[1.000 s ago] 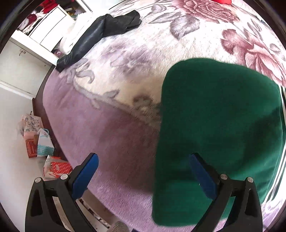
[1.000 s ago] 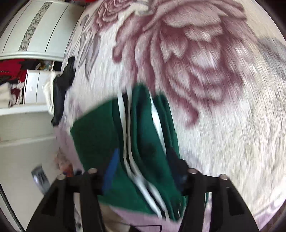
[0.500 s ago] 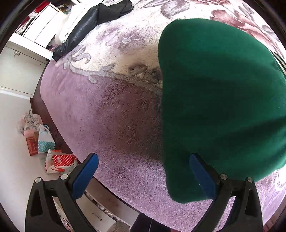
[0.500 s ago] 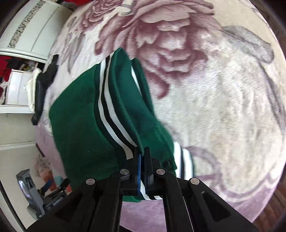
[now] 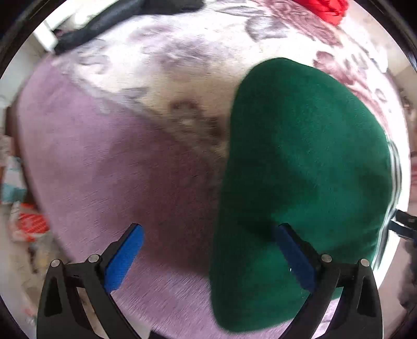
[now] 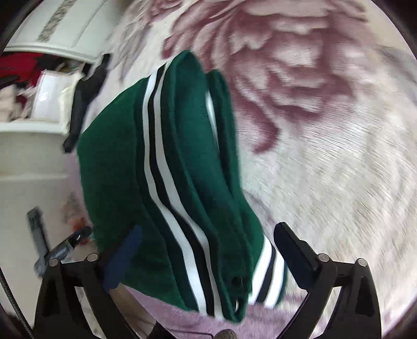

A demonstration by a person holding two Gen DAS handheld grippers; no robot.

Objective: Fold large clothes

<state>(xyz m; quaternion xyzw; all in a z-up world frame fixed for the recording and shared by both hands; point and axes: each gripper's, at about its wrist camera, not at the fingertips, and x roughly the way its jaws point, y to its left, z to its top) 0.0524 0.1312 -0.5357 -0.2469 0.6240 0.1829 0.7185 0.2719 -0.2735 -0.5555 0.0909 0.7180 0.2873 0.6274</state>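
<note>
On the plush floral bedspread (image 6: 325,161), near its lilac edge, the folded dark-green fleece jacket with white-and-black striped trim (image 6: 166,182) lies as a compact bundle. Half a second ago the right gripper (image 6: 208,250) pinched its striped hem; now its jaws are opening, pads off the cloth between them, so this fold looks released. The left gripper (image 5: 208,250) gapes wide, gripping nothing.

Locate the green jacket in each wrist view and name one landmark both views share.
Left wrist view: the green jacket fills the right half, its plain folded back showing, on the floral blanket.
Right wrist view: the green jacket runs from upper centre to bottom centre, its white and black stripes and snaps facing the camera.
Shared landmark: the black garment lying at the far edge of the bed, upper left in both views.
</note>
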